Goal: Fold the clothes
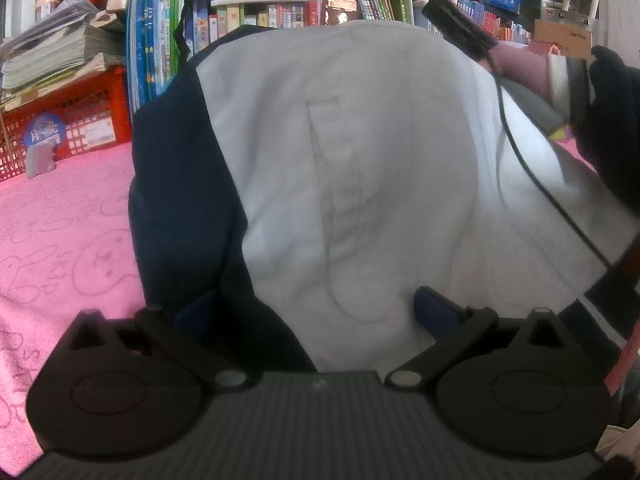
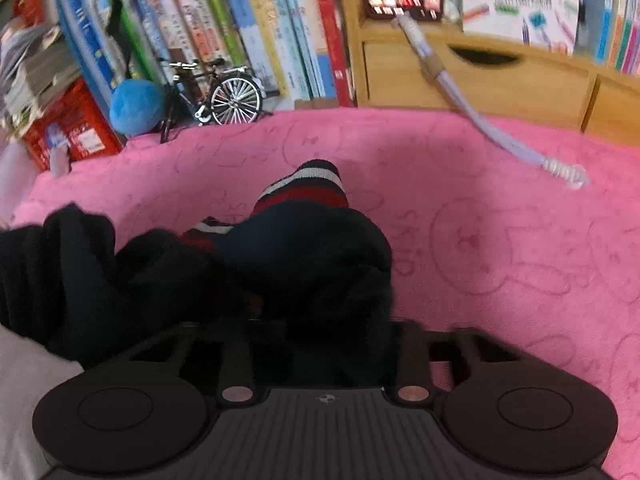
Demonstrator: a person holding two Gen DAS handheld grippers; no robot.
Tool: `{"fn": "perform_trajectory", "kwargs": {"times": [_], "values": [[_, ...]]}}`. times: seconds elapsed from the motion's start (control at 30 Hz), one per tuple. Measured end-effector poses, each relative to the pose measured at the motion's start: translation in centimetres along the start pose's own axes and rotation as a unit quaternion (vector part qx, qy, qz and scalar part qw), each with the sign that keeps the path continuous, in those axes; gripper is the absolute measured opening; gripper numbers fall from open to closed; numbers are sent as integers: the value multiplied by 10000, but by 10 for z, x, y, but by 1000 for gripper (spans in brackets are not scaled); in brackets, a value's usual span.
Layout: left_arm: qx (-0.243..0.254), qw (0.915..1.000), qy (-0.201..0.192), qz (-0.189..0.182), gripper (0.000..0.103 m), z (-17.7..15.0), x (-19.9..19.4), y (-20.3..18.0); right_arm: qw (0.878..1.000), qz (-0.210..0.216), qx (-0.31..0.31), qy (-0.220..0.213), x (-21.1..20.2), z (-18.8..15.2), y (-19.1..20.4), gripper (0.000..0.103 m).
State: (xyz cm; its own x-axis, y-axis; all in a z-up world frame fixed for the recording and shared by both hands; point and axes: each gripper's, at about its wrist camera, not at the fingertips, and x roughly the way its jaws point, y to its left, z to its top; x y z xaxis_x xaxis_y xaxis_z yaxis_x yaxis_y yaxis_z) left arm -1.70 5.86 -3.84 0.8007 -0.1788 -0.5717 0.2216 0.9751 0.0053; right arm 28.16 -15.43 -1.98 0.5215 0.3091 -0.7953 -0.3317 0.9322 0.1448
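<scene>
The jacket [image 1: 360,184], white with navy sleeves, lies on the pink blanket [image 1: 60,220]. The left gripper [image 1: 316,312] rests on it at 6 o'clock, jaws wide with cloth between. The right gripper [image 2: 320,340] has its jaws narrowed on the navy sleeve [image 2: 304,256], cuff [image 2: 312,184] at 12 o'clock.

White jacket body [image 1: 360,168] w/ navy sleeve [image 2: 312,256], striped cuff [image 2: 316,184] (navy-white-red), pink bunny-print blanket [image 2: 500,240]

Both wrist cameras are looking close down along their tongs, sharing the jacket [image 1: 360,168], pink blanket [image 2: 500,208] and bookshelf [image 1: 280,12].
</scene>
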Motion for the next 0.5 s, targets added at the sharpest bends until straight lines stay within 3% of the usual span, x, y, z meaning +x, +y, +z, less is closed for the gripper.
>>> {"fn": "perform_trajectory", "kwargs": {"times": [0.13, 0.2, 0.37, 0.5], "values": [[0, 10000, 8, 11, 103, 1, 1, 0, 9971, -229, -63, -729, -36, 5, 1, 10], [-5, 10000, 7, 13, 103, 0, 1, 0, 9881, -615, -125, -1404, -71, 10, -7, 9], [-12, 10000, 15, 14, 103, 1, 1, 1, 9356, -1791, 80, -3042, -172, 20, -55, 8], [-19, 10000, 20, 23, 103, 1, 2, 2, 8936, -2627, 935, -3518, -231, 19, -131, 8]]}}
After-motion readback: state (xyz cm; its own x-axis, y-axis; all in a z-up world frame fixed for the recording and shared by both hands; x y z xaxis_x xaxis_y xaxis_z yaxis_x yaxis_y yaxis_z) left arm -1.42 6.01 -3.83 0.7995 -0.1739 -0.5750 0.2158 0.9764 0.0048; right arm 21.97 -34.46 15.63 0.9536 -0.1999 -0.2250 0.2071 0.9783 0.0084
